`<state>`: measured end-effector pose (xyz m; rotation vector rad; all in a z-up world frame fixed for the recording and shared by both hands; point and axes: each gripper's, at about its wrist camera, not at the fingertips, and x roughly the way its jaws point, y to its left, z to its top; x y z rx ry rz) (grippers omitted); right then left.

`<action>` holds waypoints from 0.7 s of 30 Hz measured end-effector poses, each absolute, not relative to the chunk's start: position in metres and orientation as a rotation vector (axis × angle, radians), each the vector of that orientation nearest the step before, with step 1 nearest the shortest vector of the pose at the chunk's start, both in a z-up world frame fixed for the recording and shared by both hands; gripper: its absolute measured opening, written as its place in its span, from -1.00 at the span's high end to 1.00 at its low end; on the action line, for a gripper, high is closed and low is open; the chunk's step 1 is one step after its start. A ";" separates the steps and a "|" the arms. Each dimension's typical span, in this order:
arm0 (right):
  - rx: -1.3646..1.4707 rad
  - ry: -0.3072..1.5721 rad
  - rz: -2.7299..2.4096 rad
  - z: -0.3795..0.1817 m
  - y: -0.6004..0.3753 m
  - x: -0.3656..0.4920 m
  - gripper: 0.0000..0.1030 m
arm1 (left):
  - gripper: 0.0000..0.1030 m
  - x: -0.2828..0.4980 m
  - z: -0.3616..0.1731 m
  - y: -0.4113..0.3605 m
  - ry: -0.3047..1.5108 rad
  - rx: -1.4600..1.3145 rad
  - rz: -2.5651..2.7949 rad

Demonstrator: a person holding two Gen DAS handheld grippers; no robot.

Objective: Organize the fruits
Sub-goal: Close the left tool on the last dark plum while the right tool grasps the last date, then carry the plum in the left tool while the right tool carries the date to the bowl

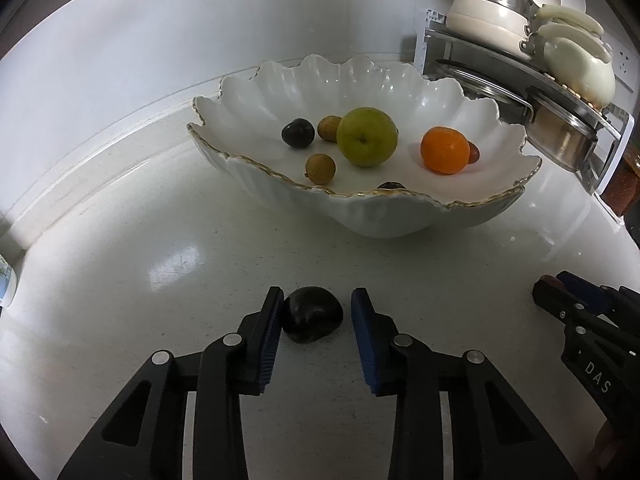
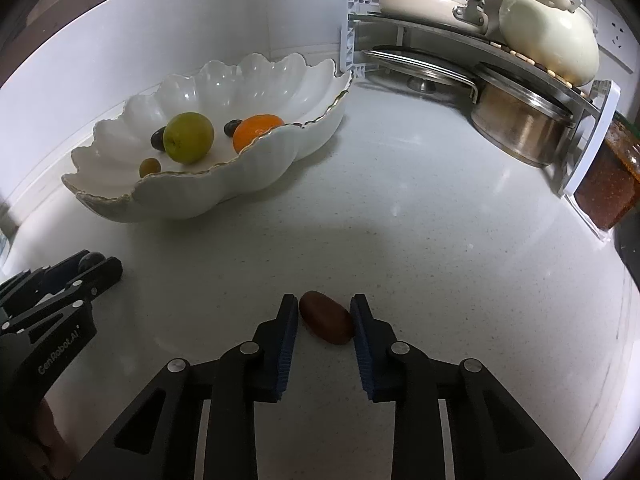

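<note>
Fruit sorting on a white speckled worktop (image 2: 400, 208). In front of the left hand-held gripper (image 1: 316, 312), clamped between its blue pads: one dark plum (image 1: 313, 314), glossy and near-black, resting on the worktop. In the right hand-held gripper (image 2: 325, 320), likewise clenched: one oval brown fruit (image 2: 327, 322), matt, lying on the worktop. In the scalloped white bowl (image 1: 400, 216) (gold-edged): one green round fruit (image 1: 366, 136), one orange (image 1: 445, 151), two tan longans (image 1: 320, 168), three small dark pieces.
</note>
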<state>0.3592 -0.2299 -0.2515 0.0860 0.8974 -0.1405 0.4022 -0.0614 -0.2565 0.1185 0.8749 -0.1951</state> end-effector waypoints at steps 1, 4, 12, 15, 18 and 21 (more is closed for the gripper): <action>0.086 0.898 -0.140 -0.252 -0.230 0.359 0.46 | 0.37 0.402 -0.256 -0.062 0.875 0.120 -0.193; 0.087 0.898 -0.139 -0.252 -0.230 0.359 0.48 | 0.43 0.401 -0.255 -0.062 0.868 0.124 -0.190; 0.091 0.897 -0.137 -0.251 -0.230 0.358 0.49 | 0.44 0.400 -0.254 -0.061 0.868 0.119 -0.195; 0.090 0.896 -0.137 -0.250 -0.230 0.358 0.49 | 0.44 0.399 -0.252 -0.062 0.867 0.120 -0.203; 0.092 0.893 -0.140 -0.248 -0.231 0.357 0.49 | 0.44 0.397 -0.250 -0.062 0.863 0.118 -0.206; 0.092 0.888 -0.141 -0.246 -0.231 0.356 0.49 | 0.44 0.396 -0.247 -0.062 0.858 0.117 -0.206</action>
